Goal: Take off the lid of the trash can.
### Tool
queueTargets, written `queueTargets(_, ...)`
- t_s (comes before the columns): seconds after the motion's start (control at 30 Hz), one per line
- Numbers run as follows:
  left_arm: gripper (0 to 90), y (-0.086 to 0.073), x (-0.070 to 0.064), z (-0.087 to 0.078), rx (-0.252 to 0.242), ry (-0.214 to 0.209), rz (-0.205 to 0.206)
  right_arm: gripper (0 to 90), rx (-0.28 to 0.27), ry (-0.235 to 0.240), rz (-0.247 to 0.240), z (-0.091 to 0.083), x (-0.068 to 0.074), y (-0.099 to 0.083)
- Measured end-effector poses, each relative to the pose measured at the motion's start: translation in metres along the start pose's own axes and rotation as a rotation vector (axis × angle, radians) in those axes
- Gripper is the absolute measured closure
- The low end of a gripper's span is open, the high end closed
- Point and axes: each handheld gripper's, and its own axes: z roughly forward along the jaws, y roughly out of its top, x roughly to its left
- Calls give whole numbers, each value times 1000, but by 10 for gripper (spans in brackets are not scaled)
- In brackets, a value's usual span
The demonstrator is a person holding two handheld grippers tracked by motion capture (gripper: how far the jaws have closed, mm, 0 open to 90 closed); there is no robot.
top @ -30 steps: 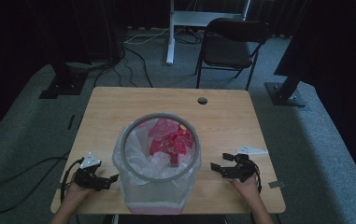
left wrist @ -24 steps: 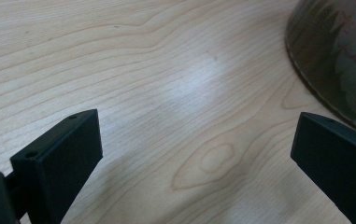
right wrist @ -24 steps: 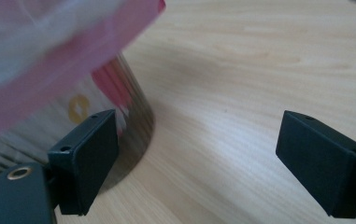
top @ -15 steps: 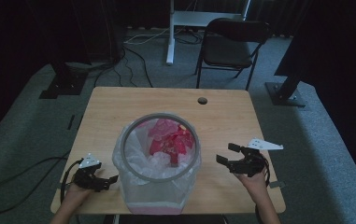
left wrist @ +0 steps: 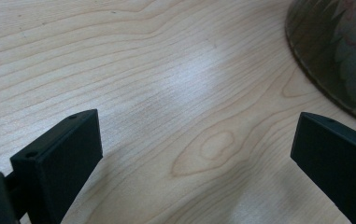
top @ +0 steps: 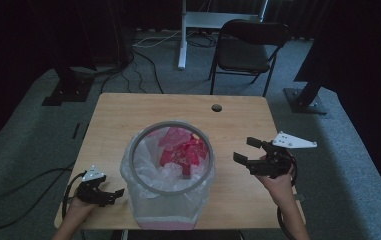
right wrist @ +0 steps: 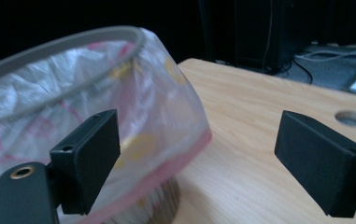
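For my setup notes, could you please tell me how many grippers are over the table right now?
2. The left gripper sits low at the table's near left corner beside the lined bin; the right gripper is raised to the bin's right, jaws open, facing it.

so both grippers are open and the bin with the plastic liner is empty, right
Not quite. The left gripper and right gripper are both open, but the bin with the plastic liner is not empty: the high view shows crumpled red and pink material lying inside it.
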Motion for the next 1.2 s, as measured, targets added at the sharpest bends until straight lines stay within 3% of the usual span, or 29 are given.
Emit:
queueTargets(0.4, 21, 1, -5, 6, 21, -12, 28, 145, -1, 30, -73, 20, 20, 48)
queueTargets(0.77, 21, 2, -6, 9, 30, -18, 40, 183, 57, 74, -118, 63, 32, 78)
queueTargets(1.1, 20, 2, -5, 9, 31, -26, 38, 479, 191, 112, -133, 105, 38, 87)
queueTargets(1.2, 20, 2, -6, 9, 33, -29, 42, 581, 225, 106, -163, 114, 39, 88)
